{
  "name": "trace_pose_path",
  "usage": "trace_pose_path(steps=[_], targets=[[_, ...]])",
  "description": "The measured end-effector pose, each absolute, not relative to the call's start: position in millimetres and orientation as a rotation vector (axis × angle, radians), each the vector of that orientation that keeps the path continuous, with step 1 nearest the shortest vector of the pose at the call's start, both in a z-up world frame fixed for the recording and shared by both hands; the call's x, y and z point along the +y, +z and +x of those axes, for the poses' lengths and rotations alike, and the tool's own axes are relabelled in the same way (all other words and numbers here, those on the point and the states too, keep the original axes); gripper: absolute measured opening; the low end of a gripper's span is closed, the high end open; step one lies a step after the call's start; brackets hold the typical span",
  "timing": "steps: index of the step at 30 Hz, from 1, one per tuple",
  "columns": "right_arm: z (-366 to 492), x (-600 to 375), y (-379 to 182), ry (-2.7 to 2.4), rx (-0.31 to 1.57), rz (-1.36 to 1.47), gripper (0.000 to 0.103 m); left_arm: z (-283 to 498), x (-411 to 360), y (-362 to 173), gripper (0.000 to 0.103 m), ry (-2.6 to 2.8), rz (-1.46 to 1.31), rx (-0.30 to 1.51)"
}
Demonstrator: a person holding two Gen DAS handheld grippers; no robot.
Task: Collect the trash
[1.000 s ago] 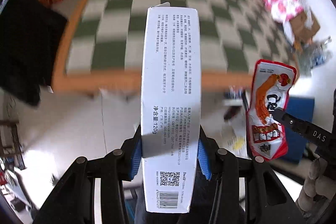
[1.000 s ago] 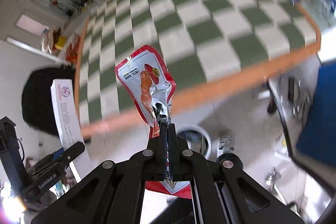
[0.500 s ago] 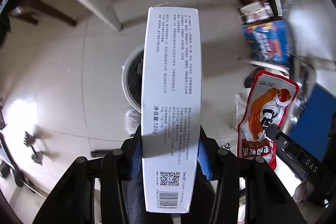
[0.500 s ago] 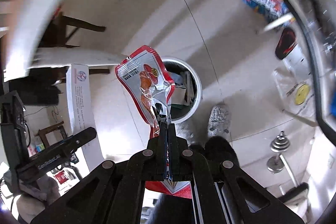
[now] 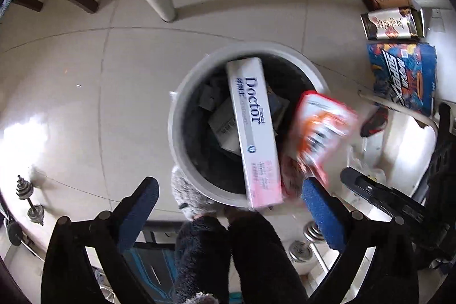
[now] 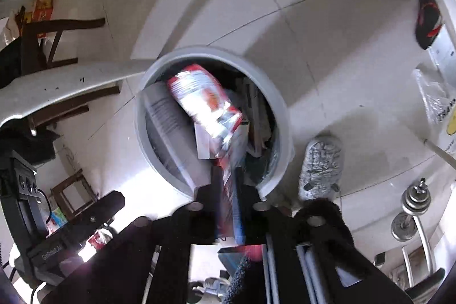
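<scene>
The left hand-held gripper (image 5: 228, 195) has its 2 blue-padded fingers (image 5: 136, 210) spread wide, holding nothing. The long white toothpaste box (image 5: 253, 130) marked "Doctor" lies tilted in the round grey plastic bin (image 5: 176, 138) on the tiled floor (image 5: 114, 76), its pink end over the near rim. The right hand-held gripper (image 6: 227, 184) is slightly parted, and the blurred red snack wrapper (image 6: 205, 101) hangs over the bin's mouth.

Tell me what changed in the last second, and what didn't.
The left gripper opened and let go of the toothpaste box, which now lies tilted across the bin opening. The right gripper's fingers have parted, and the blurred red snack wrapper is dropping into the bin. Both grippers stayed over the bin.
</scene>
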State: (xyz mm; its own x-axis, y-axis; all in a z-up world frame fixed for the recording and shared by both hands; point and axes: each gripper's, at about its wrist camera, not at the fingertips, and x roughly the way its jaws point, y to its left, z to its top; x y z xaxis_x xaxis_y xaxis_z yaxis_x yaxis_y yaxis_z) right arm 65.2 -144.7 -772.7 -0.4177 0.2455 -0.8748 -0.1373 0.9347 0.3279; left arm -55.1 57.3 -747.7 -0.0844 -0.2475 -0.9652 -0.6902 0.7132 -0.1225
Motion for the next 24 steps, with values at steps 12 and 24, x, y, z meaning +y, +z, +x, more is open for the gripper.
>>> trace_pose_path(steps=[12,24], targets=[[46.5,-119.6,-667.9,0.494,1.710,-0.374,0.103,-81.8,53.6,-631.7,0.103,0.544,-0.535,1.543],[35.3,-141.8,-457.4,0.538,1.599,-0.369,0.103,-93.3,4.3,-452.6,0.103,0.476,-0.513,1.483]])
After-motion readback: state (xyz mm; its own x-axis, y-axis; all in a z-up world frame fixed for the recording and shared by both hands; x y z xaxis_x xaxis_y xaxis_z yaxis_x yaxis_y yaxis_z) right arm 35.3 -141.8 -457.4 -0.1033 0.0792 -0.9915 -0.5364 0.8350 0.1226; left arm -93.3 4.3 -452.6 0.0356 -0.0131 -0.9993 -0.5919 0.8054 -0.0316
